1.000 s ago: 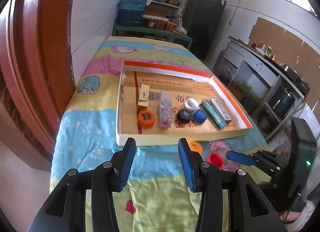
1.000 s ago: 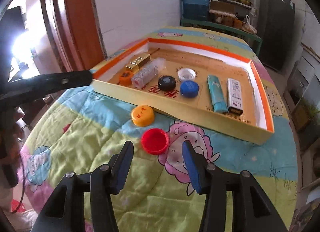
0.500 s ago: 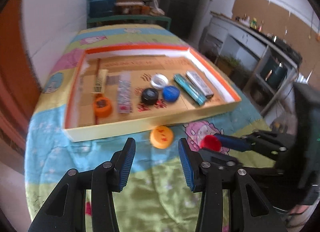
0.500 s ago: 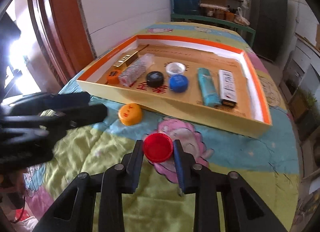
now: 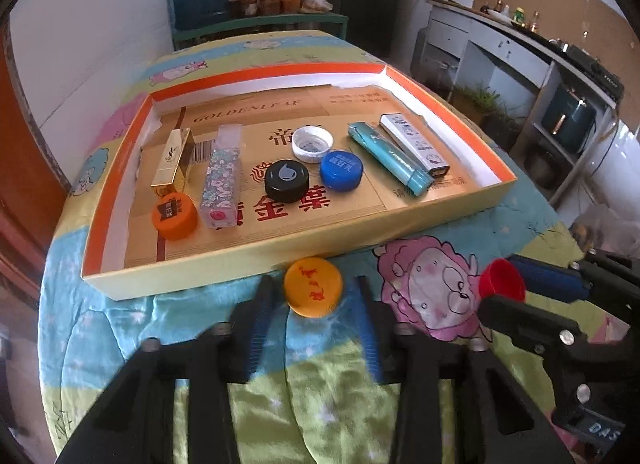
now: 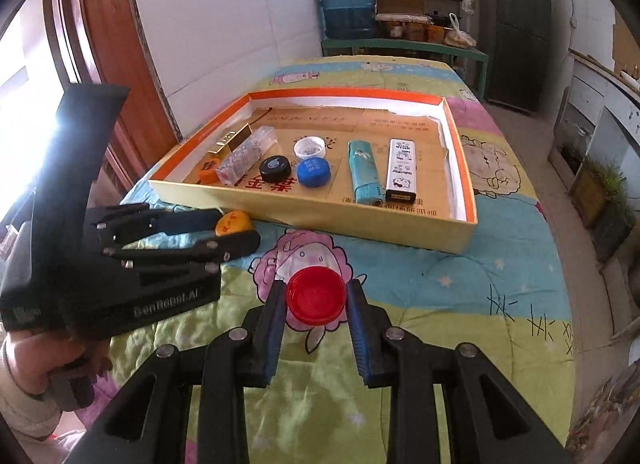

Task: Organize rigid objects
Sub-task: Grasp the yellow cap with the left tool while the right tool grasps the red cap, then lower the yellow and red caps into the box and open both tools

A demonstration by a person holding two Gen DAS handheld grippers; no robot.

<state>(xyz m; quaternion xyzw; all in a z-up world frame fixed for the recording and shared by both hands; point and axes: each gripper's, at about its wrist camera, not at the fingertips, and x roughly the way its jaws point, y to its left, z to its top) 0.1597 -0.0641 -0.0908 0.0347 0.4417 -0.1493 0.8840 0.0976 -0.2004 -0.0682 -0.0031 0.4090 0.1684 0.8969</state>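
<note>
My right gripper [image 6: 317, 300] is shut on a red bottle cap [image 6: 317, 295] and holds it above the quilt; it also shows in the left wrist view [image 5: 502, 279]. My left gripper [image 5: 314, 292] is open around a yellow-orange cap [image 5: 314, 286] that lies on the quilt just in front of the box wall; the cap also shows in the right wrist view [image 6: 234, 222]. The shallow orange-rimmed cardboard box [image 5: 280, 248] holds an orange cap [image 5: 175, 215], a black cap [image 5: 287, 180], a blue cap [image 5: 341, 169], a white cap [image 5: 312, 141], lighters and small boxes.
The box lies on a cartoon-print quilt [image 6: 500, 284] over a table. A wooden door frame [image 6: 108, 43] stands at the left. A water jug [image 6: 347, 3], shelves and a dark fridge [image 6: 516, 27] stand at the back.
My right gripper shut on the red cap and lifted it. My left gripper moved forward and down so that its open fingers flank the yellow-orange cap.
</note>
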